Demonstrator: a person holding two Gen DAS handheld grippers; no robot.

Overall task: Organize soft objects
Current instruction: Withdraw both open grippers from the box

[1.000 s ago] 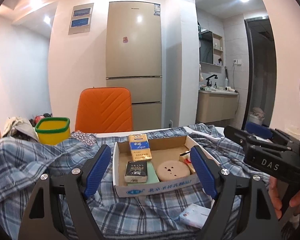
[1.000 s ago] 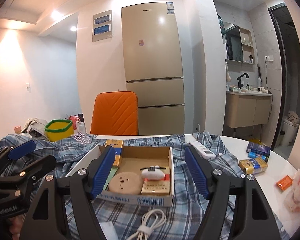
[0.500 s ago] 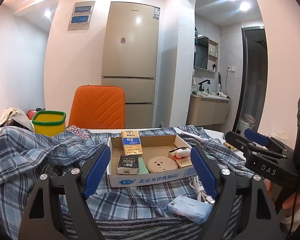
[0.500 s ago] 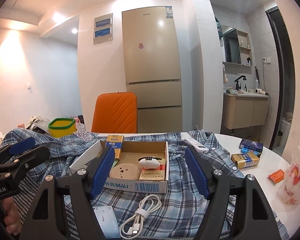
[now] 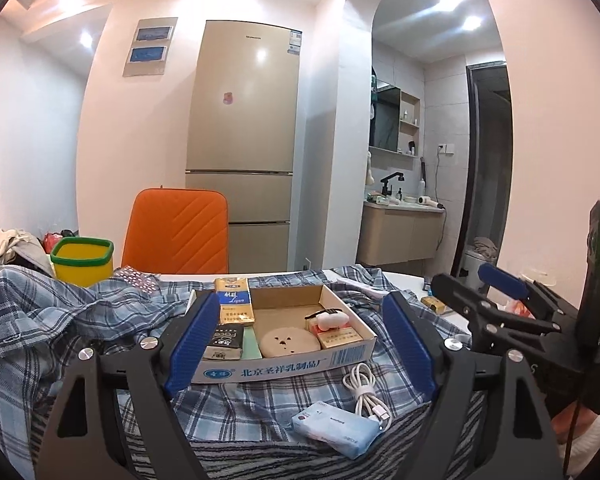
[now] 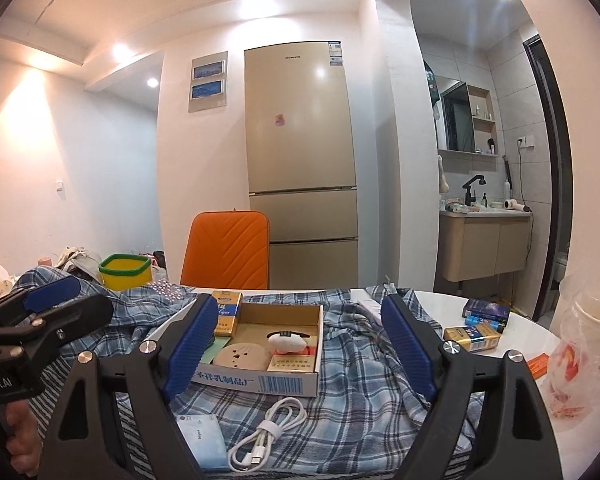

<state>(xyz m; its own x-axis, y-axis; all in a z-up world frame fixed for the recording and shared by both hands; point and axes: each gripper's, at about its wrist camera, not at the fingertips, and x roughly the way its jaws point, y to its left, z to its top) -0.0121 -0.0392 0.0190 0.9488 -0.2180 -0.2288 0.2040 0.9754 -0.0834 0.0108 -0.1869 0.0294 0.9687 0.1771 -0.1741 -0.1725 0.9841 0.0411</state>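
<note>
Both the left tool [image 5: 300, 344] and the right tool [image 6: 296, 344] are hovering wide open and empty, probably readying for the plaid shirt [image 6: 360, 364] lying crumpled under the box [image 6: 260, 376] at twelve o'clock.

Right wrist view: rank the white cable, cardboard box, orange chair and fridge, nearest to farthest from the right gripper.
From the right gripper:
1. White cable, coiled on the plaid cloth, low between the fingers.
2. Cardboard box, just behind it.
3. Orange chair, beyond the table, left of centre.
4. Fridge, against the back wall.

A gold fridge [image 5: 244, 128] stands behind an orange chair [image 5: 176, 232].
</note>
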